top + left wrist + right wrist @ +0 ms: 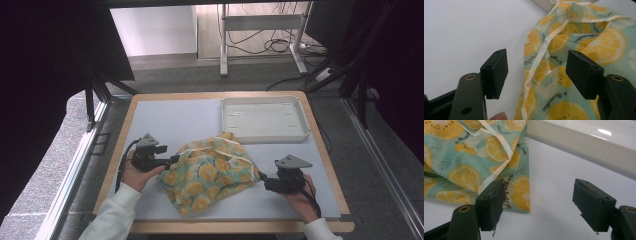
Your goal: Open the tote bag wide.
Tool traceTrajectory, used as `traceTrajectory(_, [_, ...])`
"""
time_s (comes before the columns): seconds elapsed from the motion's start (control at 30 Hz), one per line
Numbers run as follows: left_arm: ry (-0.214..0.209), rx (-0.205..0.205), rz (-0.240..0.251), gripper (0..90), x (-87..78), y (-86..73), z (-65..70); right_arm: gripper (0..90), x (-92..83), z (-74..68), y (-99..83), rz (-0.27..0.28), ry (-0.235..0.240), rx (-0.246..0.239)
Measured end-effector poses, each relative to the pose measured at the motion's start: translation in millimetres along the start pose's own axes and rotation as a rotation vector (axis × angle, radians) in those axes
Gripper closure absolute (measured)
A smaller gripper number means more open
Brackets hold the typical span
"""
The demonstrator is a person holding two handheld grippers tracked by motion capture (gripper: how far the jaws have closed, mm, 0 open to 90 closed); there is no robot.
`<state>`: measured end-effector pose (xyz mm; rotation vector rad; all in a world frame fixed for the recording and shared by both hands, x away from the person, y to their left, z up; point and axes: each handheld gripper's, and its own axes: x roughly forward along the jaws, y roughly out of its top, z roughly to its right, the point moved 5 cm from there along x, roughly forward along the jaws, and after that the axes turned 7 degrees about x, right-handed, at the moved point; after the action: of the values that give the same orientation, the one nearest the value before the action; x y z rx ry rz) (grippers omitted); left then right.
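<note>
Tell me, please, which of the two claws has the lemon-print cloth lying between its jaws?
The left claw: the cloth with its pale hem runs up between its open jaws. At the right claw, the cloth's corner lies by one jaw, with bare table between the jaws.

Cloth point(210, 172) lies before tray point(264, 136) on table point(170, 120).

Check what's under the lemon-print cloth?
The lemon-print cloth lies crumpled and humped on the table. Bare tabletop shows around its edges; whatever sits beneath the hump is covered. The white tray behind it looks empty.
</note>
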<state>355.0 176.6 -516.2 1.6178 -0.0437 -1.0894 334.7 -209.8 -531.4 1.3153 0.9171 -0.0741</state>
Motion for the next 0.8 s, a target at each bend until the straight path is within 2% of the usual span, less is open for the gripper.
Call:
traceTrajectory(0.23, [-0.025,-0.007,-0.036,36.7,21.3,0.6,-4.4,26.1,1.1,0.6,-1.0,-0.006,-0.003,-0.002])
traceTrajectory(0.4, [-0.040,0.008,-0.073,40.1,31.3,-3.0,-5.5,26.1,1.8,1.6,-2.0,-0.010,-0.007,-0.001])
traceTrajectory(0.5, [-0.052,0.014,-0.093,50.5,36.5,-5.7,-6.0,26.1,1.8,1.6,-2.0,-0.011,-0.010,-0.004])
traceTrajectory(0.53, [-0.061,0.015,-0.103,50.5,38.4,-7.0,-6.9,26.1,1.3,1.8,-1.5,-0.010,-0.012,-0.004])
traceTrajectory(0.57, [-0.072,0.008,-0.110,63.0,39.1,-8.6,-7.9,26.1,-0.4,2.9,0.4,-0.001,-0.015,-0.001])
traceTrajectory(0.67, [-0.086,0.021,-0.108,75.2,35.8,-9.1,-8.8,26.2,-1.0,3.2,1.8,0.002,-0.022,0.000])
traceTrajectory(0.7, [-0.086,0.021,-0.108,78.4,35.8,-9.1,-8.8,26.2,-1.0,3.2,1.8,0.002,-0.022,0.000])
traceTrajectory(0.73, [-0.103,0.021,-0.100,81.4,32.7,-8.5,-8.8,26.2,-0.5,2.4,4.6,0.001,-0.018,-0.004])
traceTrajectory(0.8, [-0.115,0.025,-0.104,82.8,31.6,-8.6,-8.2,26.2,-0.5,1.8,6.8,0.001,-0.013,-0.003])
